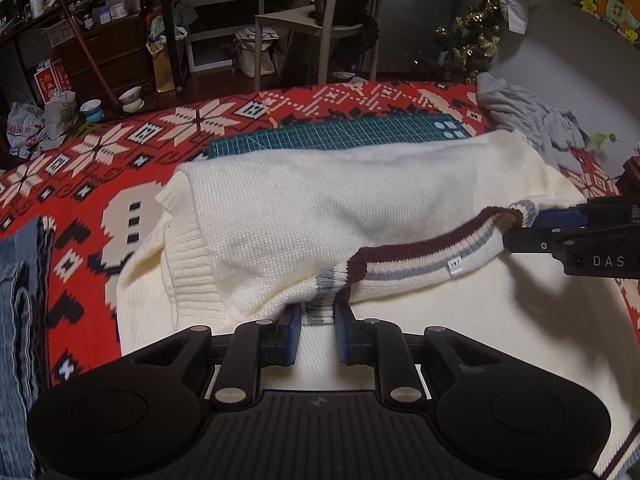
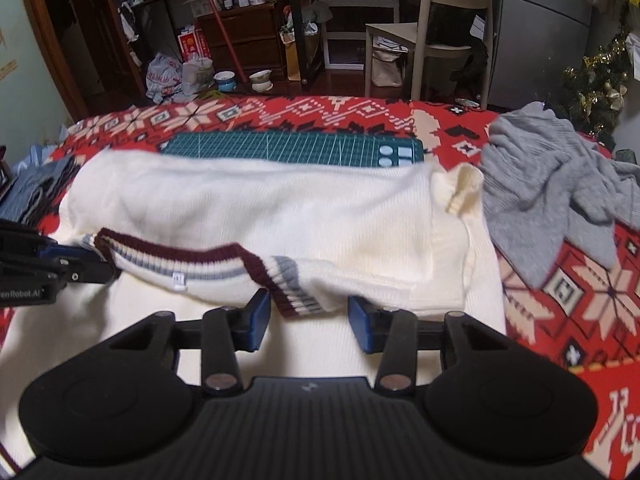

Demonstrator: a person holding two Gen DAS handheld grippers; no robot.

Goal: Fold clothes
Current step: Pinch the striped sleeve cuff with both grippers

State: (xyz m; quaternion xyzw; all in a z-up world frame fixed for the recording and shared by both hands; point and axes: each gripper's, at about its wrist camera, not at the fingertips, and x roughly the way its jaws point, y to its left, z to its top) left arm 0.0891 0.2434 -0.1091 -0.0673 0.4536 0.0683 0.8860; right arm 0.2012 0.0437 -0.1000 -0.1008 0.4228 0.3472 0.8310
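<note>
Green cutting mat (image 2: 292,148), beige chair (image 2: 436,36)

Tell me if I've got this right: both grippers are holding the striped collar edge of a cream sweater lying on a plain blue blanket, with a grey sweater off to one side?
Nearly right. The blanket is not plain blue: it is red with a white and black snowflake pattern, as the right wrist view shows. The rest holds: the left gripper and right gripper grip the striped collar edge of the cream sweater, and the grey sweater lies aside.
</note>
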